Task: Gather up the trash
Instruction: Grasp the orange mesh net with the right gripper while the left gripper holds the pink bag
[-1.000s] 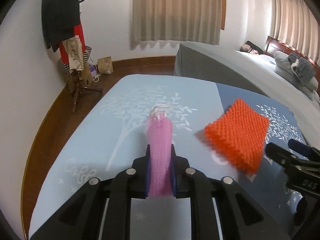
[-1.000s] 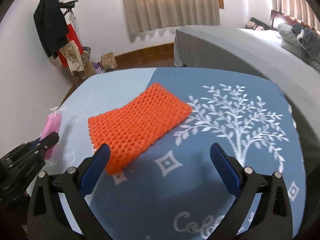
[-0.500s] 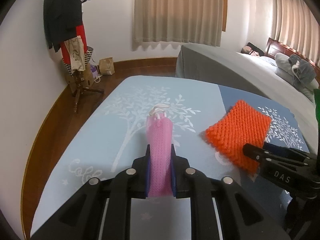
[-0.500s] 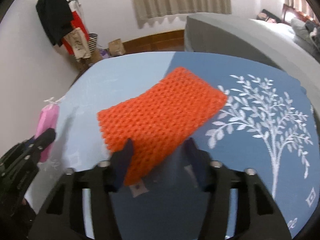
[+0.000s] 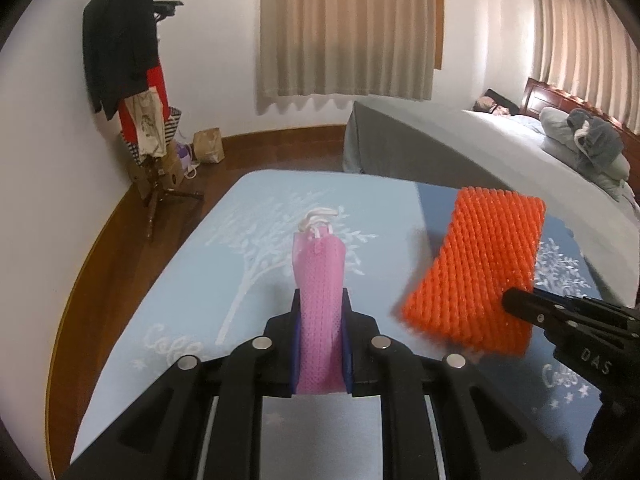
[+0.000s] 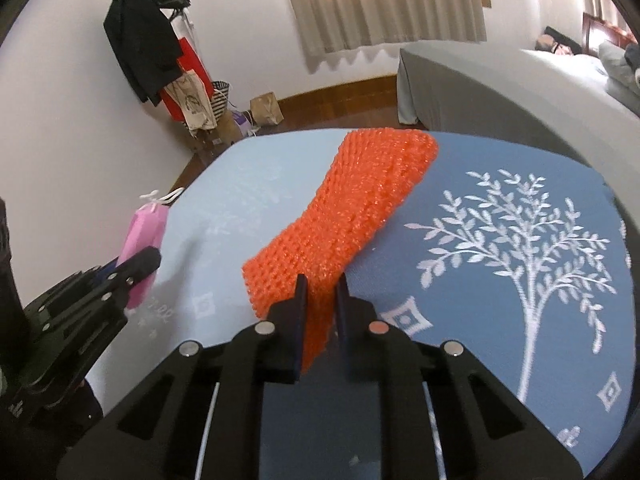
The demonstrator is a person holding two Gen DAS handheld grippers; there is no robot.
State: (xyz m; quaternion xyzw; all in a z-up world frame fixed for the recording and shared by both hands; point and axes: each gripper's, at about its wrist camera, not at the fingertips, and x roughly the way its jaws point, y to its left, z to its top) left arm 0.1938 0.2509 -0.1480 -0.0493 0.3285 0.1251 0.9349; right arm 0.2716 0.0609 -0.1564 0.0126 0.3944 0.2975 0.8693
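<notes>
While the left gripper (image 5: 322,340) at lower centre of its view pinches a pink foam net (image 5: 320,280) upright between closed jaws, the right gripper (image 6: 320,304) clamps an orange foam net (image 6: 356,204) by its near end, the rest raised toward upper centre above the blue tablecloth (image 6: 500,280). "DAS" reads on the right gripper at lower right of the left view.
</notes>
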